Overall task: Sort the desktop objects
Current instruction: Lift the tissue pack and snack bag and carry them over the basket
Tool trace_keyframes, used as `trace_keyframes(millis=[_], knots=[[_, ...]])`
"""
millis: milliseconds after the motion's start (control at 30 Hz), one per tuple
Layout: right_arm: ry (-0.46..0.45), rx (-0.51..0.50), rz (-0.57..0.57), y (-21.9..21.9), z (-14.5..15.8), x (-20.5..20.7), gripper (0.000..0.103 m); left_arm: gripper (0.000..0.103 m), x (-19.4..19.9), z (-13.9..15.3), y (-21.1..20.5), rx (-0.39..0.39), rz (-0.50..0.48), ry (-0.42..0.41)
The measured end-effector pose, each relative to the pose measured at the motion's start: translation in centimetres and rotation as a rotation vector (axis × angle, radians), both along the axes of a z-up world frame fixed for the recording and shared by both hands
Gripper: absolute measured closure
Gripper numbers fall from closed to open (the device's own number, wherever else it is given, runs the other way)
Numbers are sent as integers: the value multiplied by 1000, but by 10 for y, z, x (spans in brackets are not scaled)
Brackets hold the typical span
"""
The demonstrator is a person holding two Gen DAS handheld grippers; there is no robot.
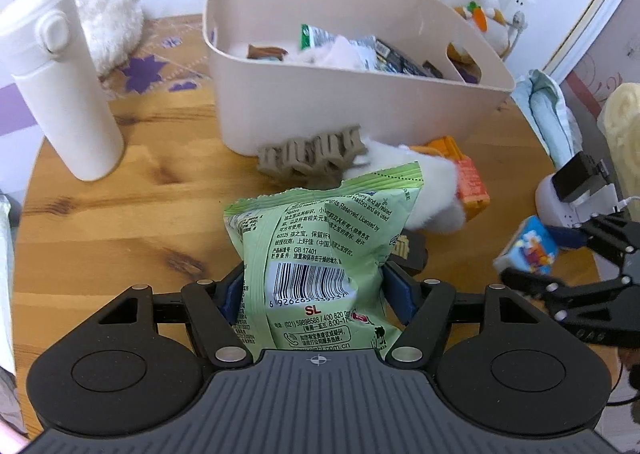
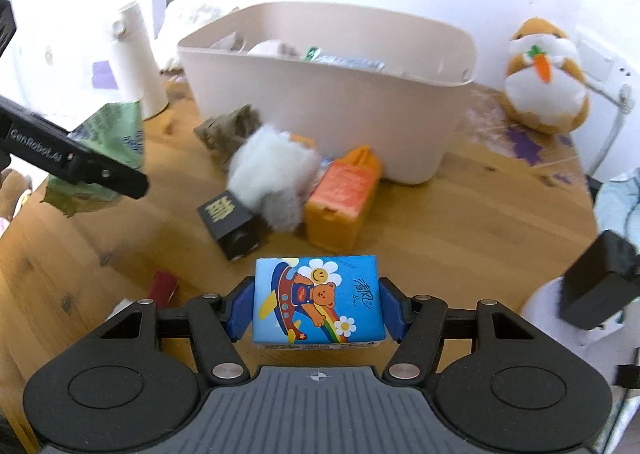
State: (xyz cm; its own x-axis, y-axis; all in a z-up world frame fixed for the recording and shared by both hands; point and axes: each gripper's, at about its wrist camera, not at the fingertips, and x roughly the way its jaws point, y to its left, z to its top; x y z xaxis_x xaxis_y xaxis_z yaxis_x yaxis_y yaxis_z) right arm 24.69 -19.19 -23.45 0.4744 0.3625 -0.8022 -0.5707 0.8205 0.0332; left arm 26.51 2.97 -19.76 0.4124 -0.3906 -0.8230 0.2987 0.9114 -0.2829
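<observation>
While both loads hang just in front of the beige bin (image 1: 320, 110) on the round wooden desk (image 1: 132, 210), the left claw (image 1: 314, 290) pinches a green snack bag (image 1: 320, 254) low down and the right claw (image 2: 318, 310) clamps a blue tissue pack (image 2: 318, 300) by its sides. The puffy bag, gripped only near its base, looks likely to slide or flop out on the way over the bin's rim. A white plush toy (image 2: 272, 174), an orange carton (image 2: 342, 194) and a black box (image 2: 230, 222) crowd the desk before the bin, so a low pass could knock them.
</observation>
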Motion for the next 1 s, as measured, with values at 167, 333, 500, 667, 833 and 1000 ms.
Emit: trace_keyframes(millis=[167,333,500,667,833,1000], knots=[[-71,-18,-14,-11,23,5,43,33,2,15,10,-4,-8,-21],[-118,3,-57,-30,47,16,43,33,10,37,10,-4,-28,-73],[-207,7,-68,-41,69,32,43,33,26,60,3,-15,-22,-123],[-285,9,-83,-46,93,52,43,33,50,91,-7,-37,-4,-199],[-350,17,-75,-42,114,69,43,33,78,112,-24,-20,8,-264],[-392,-4,-54,-32,122,88,43,33,104,116,-43,8,21,-286]])
